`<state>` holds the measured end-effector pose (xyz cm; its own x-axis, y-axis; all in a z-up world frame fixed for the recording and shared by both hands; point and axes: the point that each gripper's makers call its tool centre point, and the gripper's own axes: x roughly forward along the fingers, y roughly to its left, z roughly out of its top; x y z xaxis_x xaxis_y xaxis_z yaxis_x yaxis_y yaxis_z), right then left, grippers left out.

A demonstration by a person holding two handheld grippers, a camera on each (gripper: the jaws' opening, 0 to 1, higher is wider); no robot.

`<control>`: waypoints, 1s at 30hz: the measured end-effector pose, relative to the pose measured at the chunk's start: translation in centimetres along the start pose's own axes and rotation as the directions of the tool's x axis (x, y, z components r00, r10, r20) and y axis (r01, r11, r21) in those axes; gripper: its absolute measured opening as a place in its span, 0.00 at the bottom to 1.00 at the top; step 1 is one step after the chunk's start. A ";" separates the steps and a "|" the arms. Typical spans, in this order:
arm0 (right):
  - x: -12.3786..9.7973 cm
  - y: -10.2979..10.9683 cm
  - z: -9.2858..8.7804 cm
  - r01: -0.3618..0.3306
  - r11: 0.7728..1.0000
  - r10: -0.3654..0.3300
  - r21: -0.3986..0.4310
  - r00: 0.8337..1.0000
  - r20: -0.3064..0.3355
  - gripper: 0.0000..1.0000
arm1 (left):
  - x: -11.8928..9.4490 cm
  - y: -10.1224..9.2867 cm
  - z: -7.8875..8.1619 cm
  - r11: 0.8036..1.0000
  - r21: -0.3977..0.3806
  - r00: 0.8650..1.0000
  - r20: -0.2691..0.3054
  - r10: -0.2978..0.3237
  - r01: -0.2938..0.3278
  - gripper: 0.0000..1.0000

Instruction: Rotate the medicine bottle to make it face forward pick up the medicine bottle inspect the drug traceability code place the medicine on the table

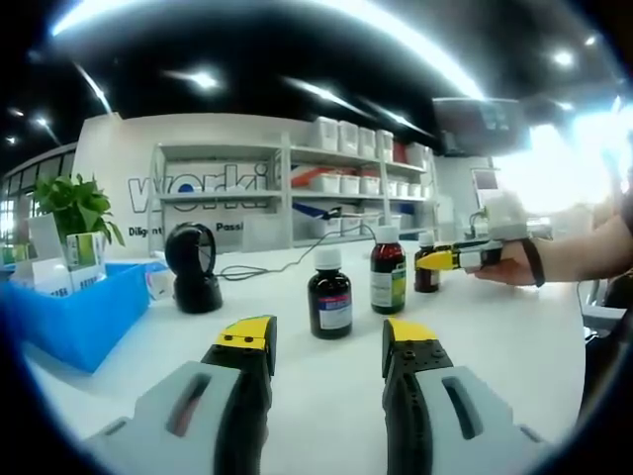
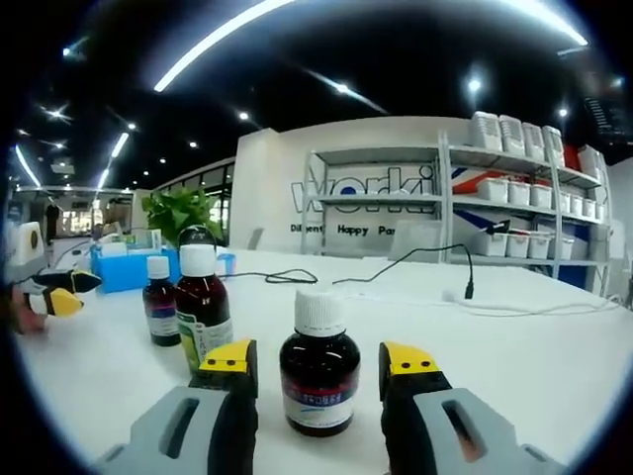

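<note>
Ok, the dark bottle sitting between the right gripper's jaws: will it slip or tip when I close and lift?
The bottle looks like smooth, glossy brown glass or plastic, so it may be a bit slippery; gripping over the paper label should help. It is short and squat, standing upright on the flat table, so tipping seems unlikely. The right gripper stands open around it, evenly spaced.

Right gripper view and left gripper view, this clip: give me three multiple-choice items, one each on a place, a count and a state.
1. Where is the nearest medicine bottle in the right gripper view?
A. between the right gripper jaws
B. inside the blue bin
C. on the shelf

2. How many brown bottles stand on the white table?
A. one
B. three
C. five

3. How is the left gripper?
A. shut on a bottle
B. open, holding nothing
C. shut on a cable

Key: 1 A, the bottle stands between the open jaws; 2 B, both views show three; 3 B, its jaws stand apart over bare table.
</note>
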<state>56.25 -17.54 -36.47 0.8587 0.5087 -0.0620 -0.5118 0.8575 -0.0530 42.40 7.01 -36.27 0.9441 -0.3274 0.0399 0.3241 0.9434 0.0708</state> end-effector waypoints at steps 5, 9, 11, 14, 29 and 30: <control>-0.8 -0.1 1.0 -0.025 0.999 0.026 -0.028 0.999 0.020 0.47 | 0.0 0.0 0.0 1.000 0.002 1.000 0.000 0.001 -0.001 0.34; -2.0 0.2 2.6 -0.051 0.999 0.051 0.002 0.997 0.062 0.46 | 0.0 0.1 0.0 1.000 0.002 1.000 0.001 0.003 -0.003 0.34; -2.7 0.3 3.2 -0.062 0.998 0.063 -0.009 0.995 0.073 0.40 | 0.0 0.0 0.0 1.000 0.000 1.000 0.004 0.003 -0.003 0.34; -3.2 -0.3 3.4 -0.068 0.997 0.070 -0.026 0.994 0.087 0.40 | -0.1 0.0 0.1 1.000 -0.001 1.000 0.006 0.002 -0.002 0.34; -7.9 -0.2 1.9 -0.100 0.995 0.100 -0.004 0.986 0.134 0.42 | -0.1 0.0 0.0 1.000 0.000 1.000 0.002 0.002 -0.002 0.34; -8.1 -0.2 1.8 -0.101 0.995 0.100 -0.001 0.986 0.134 0.42 | -0.1 0.0 0.0 1.000 0.000 1.000 0.002 0.002 -0.002 0.34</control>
<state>49.44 -21.70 -34.16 0.7990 0.5975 0.0675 -0.5956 0.8019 -0.0476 42.35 7.02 -36.28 0.9447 -0.3251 0.0421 0.3218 0.9442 0.0706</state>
